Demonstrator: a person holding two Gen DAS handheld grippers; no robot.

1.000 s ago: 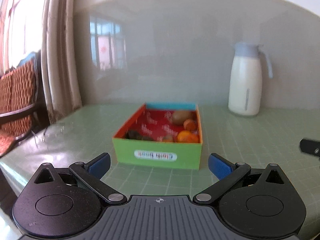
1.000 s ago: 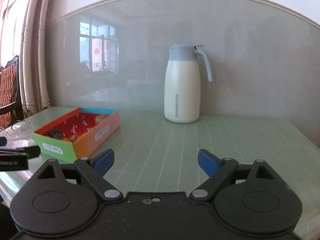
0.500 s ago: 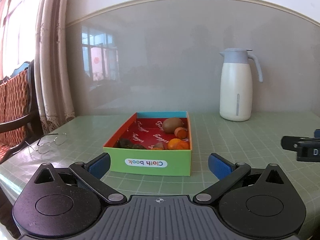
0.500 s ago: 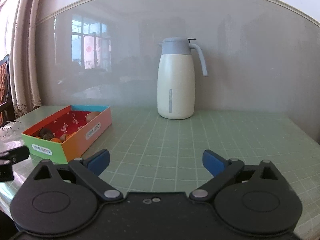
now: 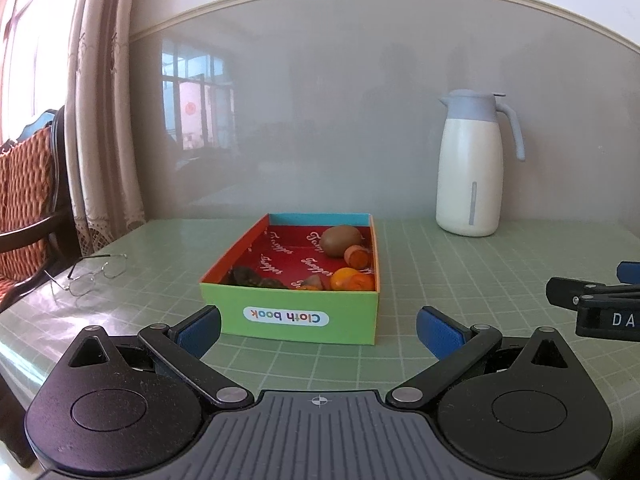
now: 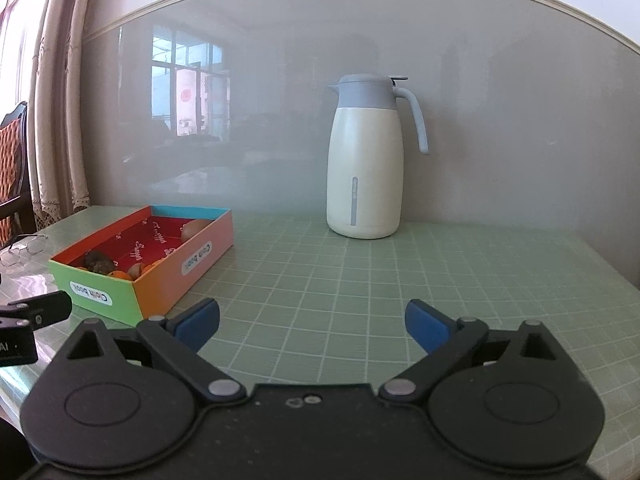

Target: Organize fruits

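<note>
We hold both grippers, left (image 5: 318, 326) and right (image 6: 312, 322), wide open and empty; fruits sit in the box (image 5: 296, 312), seemingly finished.

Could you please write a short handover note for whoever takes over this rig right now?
Left hand-held gripper: open, empty, facing the box's green end.
Right hand-held gripper: open, empty, over bare table right of the box.
Box: on the table, holding a kiwi, orange pieces and a dark fruit.
Also there: glasses to the box's left, jug behind on its right.
Done: no fruit shows outside the box.
Left: any sorting inside the box; nothing is gripped.
</note>
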